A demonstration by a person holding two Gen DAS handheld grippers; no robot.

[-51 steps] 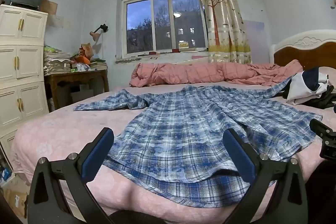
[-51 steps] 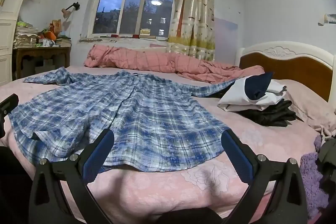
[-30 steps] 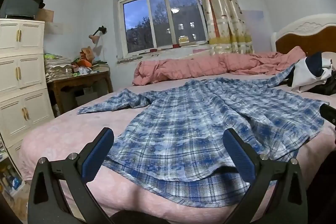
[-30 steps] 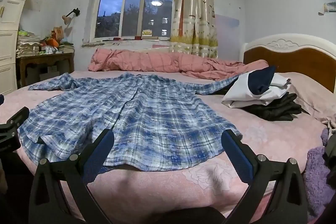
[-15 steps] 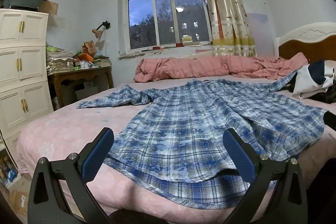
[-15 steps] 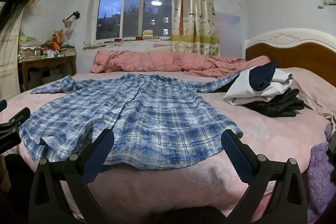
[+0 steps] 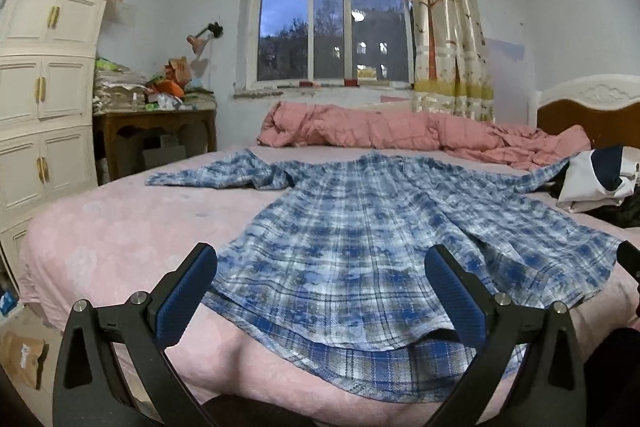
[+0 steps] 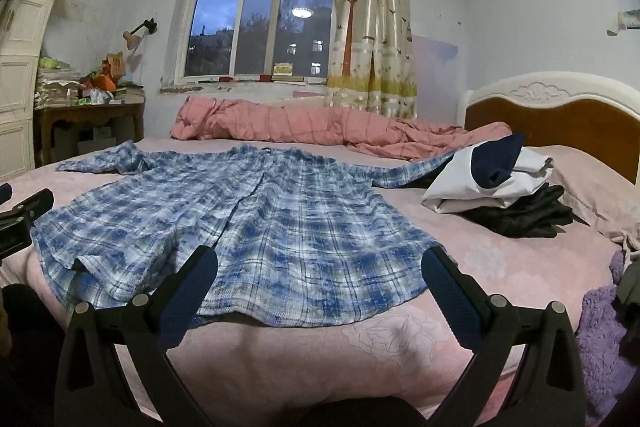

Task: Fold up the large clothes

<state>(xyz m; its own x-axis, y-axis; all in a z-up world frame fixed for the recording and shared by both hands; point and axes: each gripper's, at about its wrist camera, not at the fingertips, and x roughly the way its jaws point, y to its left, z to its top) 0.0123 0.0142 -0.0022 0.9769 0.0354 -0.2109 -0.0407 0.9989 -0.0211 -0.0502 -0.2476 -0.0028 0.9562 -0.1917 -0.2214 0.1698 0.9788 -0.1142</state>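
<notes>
A large blue plaid shirt [image 7: 360, 235] lies spread flat on the pink bed [image 7: 120, 227], hem at the near edge, sleeves out to both sides. It also shows in the right wrist view [image 8: 256, 227]. My left gripper [image 7: 320, 283] is open and empty, just short of the left part of the hem. My right gripper [image 8: 320, 279] is open and empty, just short of the right part of the hem. The left gripper's tip [image 8: 24, 215] shows at the left edge of the right wrist view.
A rolled pink quilt [image 7: 400, 135] lies along the far side of the bed. Folded white, navy and black clothes [image 8: 496, 191] sit by the wooden headboard [image 8: 560, 131]. A white cabinet [image 7: 44, 87] and cluttered desk [image 7: 152, 115] stand left. A purple fluffy item [image 8: 600, 347] lies at right.
Both grippers drifted slightly, dipping then rising before the bed's near edge. They stayed open. The shirt has not moved.
</notes>
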